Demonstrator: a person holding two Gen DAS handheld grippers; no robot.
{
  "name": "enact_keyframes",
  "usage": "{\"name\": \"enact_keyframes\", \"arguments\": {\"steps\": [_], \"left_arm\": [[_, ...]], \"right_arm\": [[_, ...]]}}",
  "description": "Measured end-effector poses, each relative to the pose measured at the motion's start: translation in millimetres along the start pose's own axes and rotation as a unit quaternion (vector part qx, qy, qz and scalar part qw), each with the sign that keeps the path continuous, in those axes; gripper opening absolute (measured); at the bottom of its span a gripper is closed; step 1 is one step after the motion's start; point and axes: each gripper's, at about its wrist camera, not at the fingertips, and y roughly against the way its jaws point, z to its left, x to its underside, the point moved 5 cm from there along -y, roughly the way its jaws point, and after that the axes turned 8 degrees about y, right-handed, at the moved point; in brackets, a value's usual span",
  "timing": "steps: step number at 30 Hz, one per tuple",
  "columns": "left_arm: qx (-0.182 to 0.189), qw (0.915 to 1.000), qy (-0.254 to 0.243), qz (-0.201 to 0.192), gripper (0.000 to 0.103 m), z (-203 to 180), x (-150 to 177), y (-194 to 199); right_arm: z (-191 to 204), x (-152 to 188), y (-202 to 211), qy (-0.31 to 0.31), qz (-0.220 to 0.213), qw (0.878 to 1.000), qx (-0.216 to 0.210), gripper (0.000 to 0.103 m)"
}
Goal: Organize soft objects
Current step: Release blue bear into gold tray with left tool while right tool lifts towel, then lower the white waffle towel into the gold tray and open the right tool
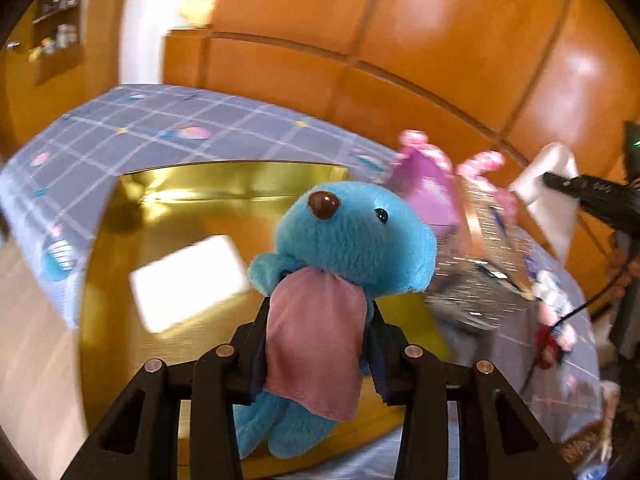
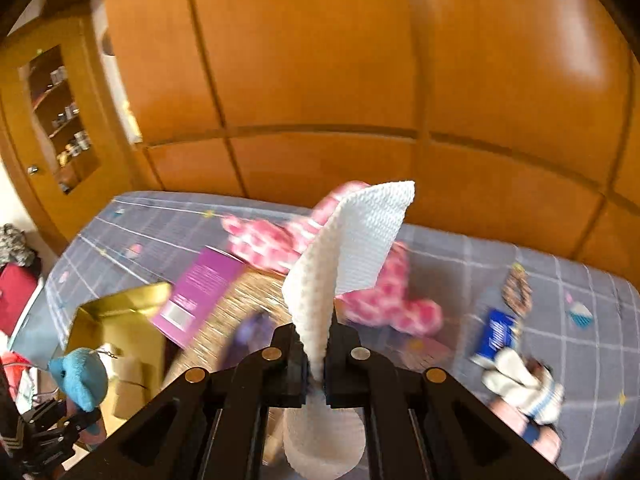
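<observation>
The left tongs (image 1: 316,344) pinch the blue plush toy (image 1: 348,236) at its body, head pointing away, directly above the open gold box (image 1: 224,184), so the left hand is nearer the box. The right tongs (image 2: 318,354), pressed together, pinch a white quilted cloth (image 2: 352,240) standing upright, over the bed (image 2: 560,320). The bed carries a checked sheet with scattered toys; wooden wardrobe panels stand behind.

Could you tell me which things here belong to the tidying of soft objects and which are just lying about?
Job in hand:
- blue plush toy, clamped in left gripper
- white cloth, pinched in right gripper
- pink spotted plush
- gold box

Lying about:
- purple box
- blue packet
- wooden wardrobe
</observation>
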Motion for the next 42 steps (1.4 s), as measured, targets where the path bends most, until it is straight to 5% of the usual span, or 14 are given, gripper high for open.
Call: {"name": "enact_keyframes", "arguments": {"steps": [7, 15, 19, 31, 42], "left_arm": [[-0.087, 0.9954, 0.032, -0.022, 0.049, 44.5, -2.7, 2.7], [-0.135, 0.988, 0.051, -0.056, 0.06, 65.3, -10.8, 8.1], [-0.159, 0.983, 0.054, -0.073, 0.084, 70.5, -13.5, 12.0], [-0.172, 0.9792, 0.055, -0.092, 0.09, 69.8, -15.6, 20.5], [-0.166, 0.9805, 0.048, -0.093, 0.093, 64.5, -13.9, 20.0]], "right_arm": [[64.4, -24.2, -24.0, 0.044, -0.004, 0.998, -0.042, 0.003], [126.7, -15.6, -38.9, 0.089, 0.004, 0.993, -0.076, 0.003], [127.0, -7.8, -43.6, 0.086, 0.012, 0.993, -0.075, 0.003], [115.2, -2.9, -47.4, 0.067, 0.028, 0.996, -0.06, 0.003], [176.5, -4.1, -49.0, 0.118, 0.028, 0.987, -0.104, 0.003]]}}
